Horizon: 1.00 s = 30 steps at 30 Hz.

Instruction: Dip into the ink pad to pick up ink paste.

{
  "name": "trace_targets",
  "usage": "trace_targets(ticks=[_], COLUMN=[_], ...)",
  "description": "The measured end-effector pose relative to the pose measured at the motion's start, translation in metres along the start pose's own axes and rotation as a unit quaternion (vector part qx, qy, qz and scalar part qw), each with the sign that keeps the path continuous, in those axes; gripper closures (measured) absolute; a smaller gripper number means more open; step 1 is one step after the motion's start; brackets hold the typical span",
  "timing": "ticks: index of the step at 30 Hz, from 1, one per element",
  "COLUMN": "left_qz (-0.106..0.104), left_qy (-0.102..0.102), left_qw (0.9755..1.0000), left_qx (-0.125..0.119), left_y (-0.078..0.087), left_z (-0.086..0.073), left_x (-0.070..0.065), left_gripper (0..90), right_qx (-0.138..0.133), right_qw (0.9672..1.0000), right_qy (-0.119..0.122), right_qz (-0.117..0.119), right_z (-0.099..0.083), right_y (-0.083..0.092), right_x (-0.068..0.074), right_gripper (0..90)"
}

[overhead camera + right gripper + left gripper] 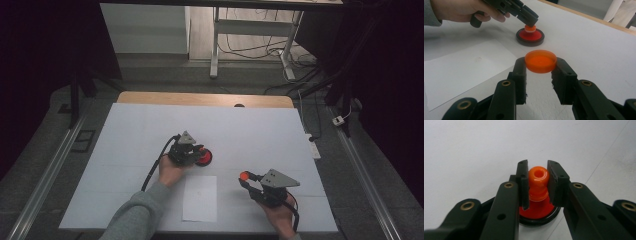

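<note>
Orange cap, red base

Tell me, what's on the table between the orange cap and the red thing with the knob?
Nothing: in the right gripper view, only bare white table lies between the orange cap and the red base with the knob. The paper sheet lies off to the side.

— What is seen near the middle of the table?
— A red disc in a black rim lies flat there, with an upright orange knob on top.
— And the other piece?
— A shallow, round, translucent orange cap is held level above the surface, towards the near right corner.
</note>
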<state>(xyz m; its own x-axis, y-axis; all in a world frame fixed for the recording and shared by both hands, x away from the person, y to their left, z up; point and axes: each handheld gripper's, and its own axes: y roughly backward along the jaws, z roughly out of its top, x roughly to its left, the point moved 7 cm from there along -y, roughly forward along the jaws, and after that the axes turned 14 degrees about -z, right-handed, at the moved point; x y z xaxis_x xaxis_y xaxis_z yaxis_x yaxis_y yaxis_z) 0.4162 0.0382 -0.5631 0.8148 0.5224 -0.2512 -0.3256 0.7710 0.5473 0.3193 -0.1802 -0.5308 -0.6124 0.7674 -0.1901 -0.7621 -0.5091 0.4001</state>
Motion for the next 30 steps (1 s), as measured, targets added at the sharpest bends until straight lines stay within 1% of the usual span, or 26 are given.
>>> trace_targets(ticks=[3, 7, 12, 14, 15, 17, 18, 22, 30], left_qz=[0.003, 0.005, 0.011, 0.008, 0.01, 0.019, 0.021, 0.02, 0.018], left_qy=[-0.001, -0.006, -0.009, -0.006, -0.008, -0.025, -0.029, -0.027, -0.032], left_qw=[1.0, 1.0, 0.9998, 0.9999, 0.9999, 0.9994, 0.9992, 0.9993, 0.9992], left_qx=[0.002, -0.003, 0.011, 0.008, 0.01, 0.016, 0.018, 0.016, 0.015], left_y=[-0.0016, -0.0033, -0.0052, -0.0041, -0.004, -0.0041, -0.0043, -0.0046, -0.0044], left_z=[-0.0008, 0.0006, -0.0042, -0.0054, -0.0057, -0.0066, -0.0068, -0.0072, -0.0079], left_x=[0.0008, 0.0008, 0.0037, 0.0041, 0.0036, 0.0015, 0.0011, 0.0016, 0.0019], left_gripper=[72.9, 72.9, 73.0, 73.0, 73.1, 73.2, 73.2, 73.4, 73.5], right_qx=[0.0, 0.0, 0.0, 0.0, 0.0, 0.001, 0.002, 0.0, -0.001], right_qw=[1.0, 1.0, 1.0, 1.0, 1.0, 1.0, 1.0, 1.0, 1.0], right_qy=[0.0, -0.001, -0.001, -0.001, -0.001, -0.001, -0.001, -0.002, -0.002], right_qz=[0.0, -0.001, -0.001, -0.001, -0.001, -0.003, -0.004, -0.002, -0.003], right_z=[0.0001, -0.0003, -0.0001, -0.0002, -0.0003, -0.0005, -0.0005, -0.0001, -0.0003], right_y=[0.0001, 0.0003, 0.0007, 0.0007, 0.0006, 0.0008, 0.0009, 0.0012, 0.0021], right_x=[-0.0001, -0.0006, -0.0009, -0.0008, -0.0008, -0.0012, -0.0013, -0.0006, -0.0014], right_gripper=[64.7, 64.7, 64.7, 64.7, 64.7, 64.7, 64.7, 64.7, 64.7])
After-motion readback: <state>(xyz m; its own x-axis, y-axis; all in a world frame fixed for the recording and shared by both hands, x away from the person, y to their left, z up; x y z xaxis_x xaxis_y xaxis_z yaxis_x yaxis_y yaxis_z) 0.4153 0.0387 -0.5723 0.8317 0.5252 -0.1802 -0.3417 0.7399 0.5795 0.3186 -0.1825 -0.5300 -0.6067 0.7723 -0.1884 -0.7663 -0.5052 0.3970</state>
